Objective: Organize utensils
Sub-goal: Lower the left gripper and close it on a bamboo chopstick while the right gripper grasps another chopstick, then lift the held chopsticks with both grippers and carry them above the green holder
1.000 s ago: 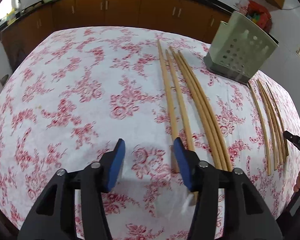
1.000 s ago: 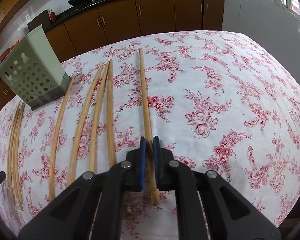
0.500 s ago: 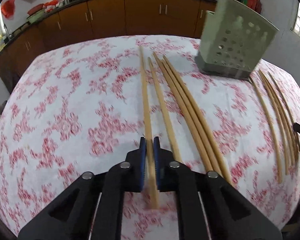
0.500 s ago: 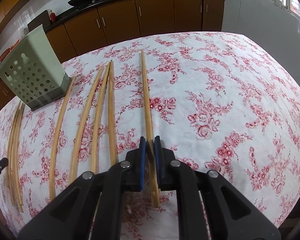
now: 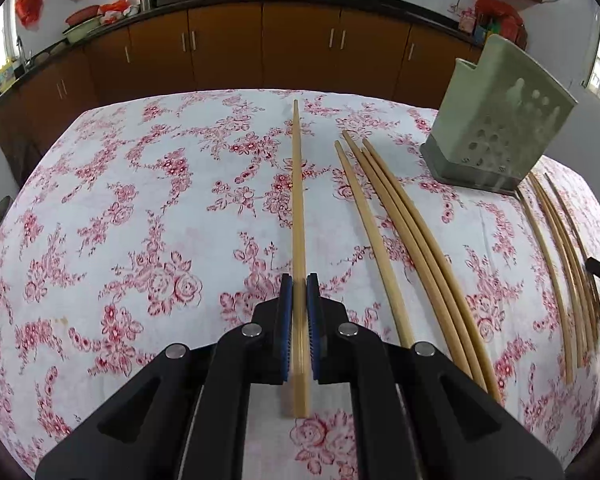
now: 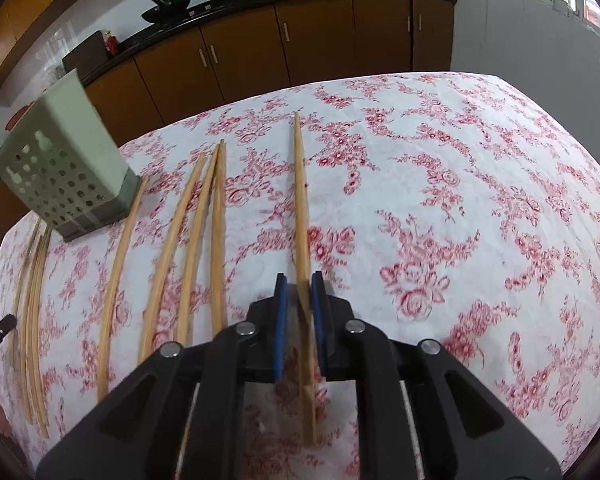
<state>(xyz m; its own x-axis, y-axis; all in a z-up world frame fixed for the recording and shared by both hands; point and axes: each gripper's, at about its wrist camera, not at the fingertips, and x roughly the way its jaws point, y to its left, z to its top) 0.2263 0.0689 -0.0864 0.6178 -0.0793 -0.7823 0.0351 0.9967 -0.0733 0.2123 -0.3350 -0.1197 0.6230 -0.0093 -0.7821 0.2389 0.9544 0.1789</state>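
Left hand-held gripper [image 5: 299, 294] clamps chopstick [image 5: 297, 200]; writing unreadable

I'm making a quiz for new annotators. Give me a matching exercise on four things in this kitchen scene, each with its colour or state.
1. left gripper
2. utensil holder
3. tablecloth
4. cabinets

A. white with red flowers
B. brown
C. shut on a chopstick
D. pale green, perforated

Pairs: 1-C, 2-D, 3-A, 4-B
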